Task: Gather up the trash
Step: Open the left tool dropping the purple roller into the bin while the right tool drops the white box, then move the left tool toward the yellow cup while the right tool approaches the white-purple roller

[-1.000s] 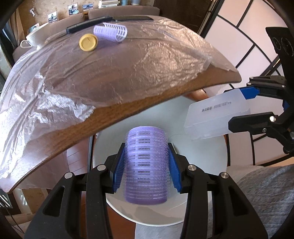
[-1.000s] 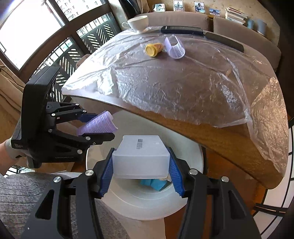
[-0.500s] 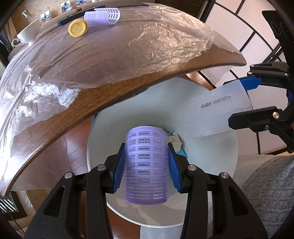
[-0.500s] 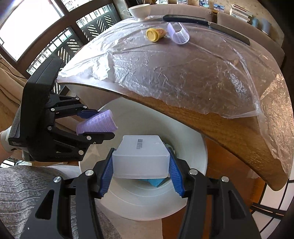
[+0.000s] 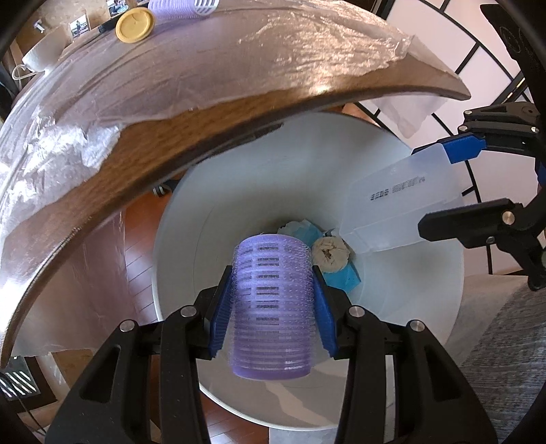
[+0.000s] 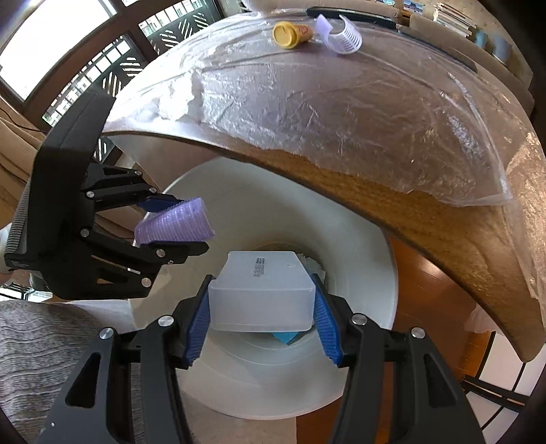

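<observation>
The left gripper (image 5: 272,300) holds the purple roller (image 5: 271,307) and the right gripper (image 6: 262,309) holds the plastic box (image 6: 262,293), both over the white bin (image 5: 177,239). Letting go off-center could bounce them onto the floor at 9 o'clock.

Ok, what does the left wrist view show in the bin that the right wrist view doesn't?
Only the left wrist view shows the crumpled tissue at the bottom of the bin. Only the right wrist view shows the windows and the books. Both show the purple hair roller in the left gripper, the translucent plastic box in the right gripper, and the yellow cap on the table.
</observation>
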The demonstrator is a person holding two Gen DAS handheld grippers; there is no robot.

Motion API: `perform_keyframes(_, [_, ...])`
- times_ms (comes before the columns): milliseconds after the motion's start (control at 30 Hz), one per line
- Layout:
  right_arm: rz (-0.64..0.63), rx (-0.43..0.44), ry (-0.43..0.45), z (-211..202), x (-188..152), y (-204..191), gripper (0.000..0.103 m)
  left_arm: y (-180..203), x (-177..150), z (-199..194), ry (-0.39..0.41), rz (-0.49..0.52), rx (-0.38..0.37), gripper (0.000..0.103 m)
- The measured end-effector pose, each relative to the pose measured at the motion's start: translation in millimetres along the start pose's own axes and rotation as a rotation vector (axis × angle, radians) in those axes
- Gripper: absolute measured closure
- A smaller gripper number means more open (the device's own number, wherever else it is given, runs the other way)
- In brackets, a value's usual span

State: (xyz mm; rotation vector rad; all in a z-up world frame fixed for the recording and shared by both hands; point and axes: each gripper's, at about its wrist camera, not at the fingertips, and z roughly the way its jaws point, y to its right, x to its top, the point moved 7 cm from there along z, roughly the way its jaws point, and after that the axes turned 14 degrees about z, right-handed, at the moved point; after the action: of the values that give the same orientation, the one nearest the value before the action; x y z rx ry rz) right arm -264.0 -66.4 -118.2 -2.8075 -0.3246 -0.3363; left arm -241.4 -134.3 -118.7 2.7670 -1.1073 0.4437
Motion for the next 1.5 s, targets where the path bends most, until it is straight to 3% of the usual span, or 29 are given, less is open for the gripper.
perform_keyframes(467, [0.005,-0.033,-0.051,27,-7,6,0.049,15,0,28,-0.024,0.011,-0.015,0.057])
perform_keyframes(533, [-0.001,-0.058,-0.040,27,-8,5,0.047,16,1,29,-0.021,0.014,-0.021,0.041])
perform_keyframes(567, [0.001,-0.062,-0.035,26,-7,5,0.038,15,3,27,-0.017,0.013,-0.006,0.029])
perform_keyframes(600, [0.009,-0.061,-0.023,23,-7,5,0.032,12,4,22,-0.005,0.013,0.004,0.028])
perform_keyframes(700, [0.020,-0.059,0.005,9,-5,8,0.029,10,5,14,0.000,0.001,0.004,0.028])
perform_keyframes(767, [0.010,-0.055,0.057,-13,1,5,0.028,8,8,-2,0.020,-0.004,0.012,0.028])
perform_keyframes(800, [-0.005,-0.047,0.095,-27,5,2,0.024,8,12,-16,0.047,-0.006,0.010,0.028])
perform_keyframes(833, [-0.031,-0.045,0.160,-47,12,-1,0.018,7,14,-31,0.081,-0.007,0.002,0.028])
perform_keyframes(867, [-0.051,-0.068,0.244,-68,21,-4,0.005,7,21,-45,0.120,-0.005,0.000,0.021])
perform_keyframes(900, [-0.062,-0.100,0.331,-86,32,-6,0.004,4,30,-66,0.177,-0.002,0.032,0.009])
perform_keyframes(933, [-0.063,-0.118,0.388,-99,42,-6,0.004,-1,36,-81,0.224,-0.001,0.076,0.004])
perform_keyframes(1033, [-0.020,-0.136,0.489,-114,72,7,0.004,-27,56,-114,0.337,-0.026,0.234,0.001])
perform_keyframes(1200, [0.063,-0.089,0.460,-90,126,25,0.004,-83,89,-97,0.315,-0.100,0.303,0.001])
perform_keyframes(1500, [0.012,-0.103,0.384,-21,204,27,0.008,-148,124,-61,0.279,-0.150,0.278,0.002])
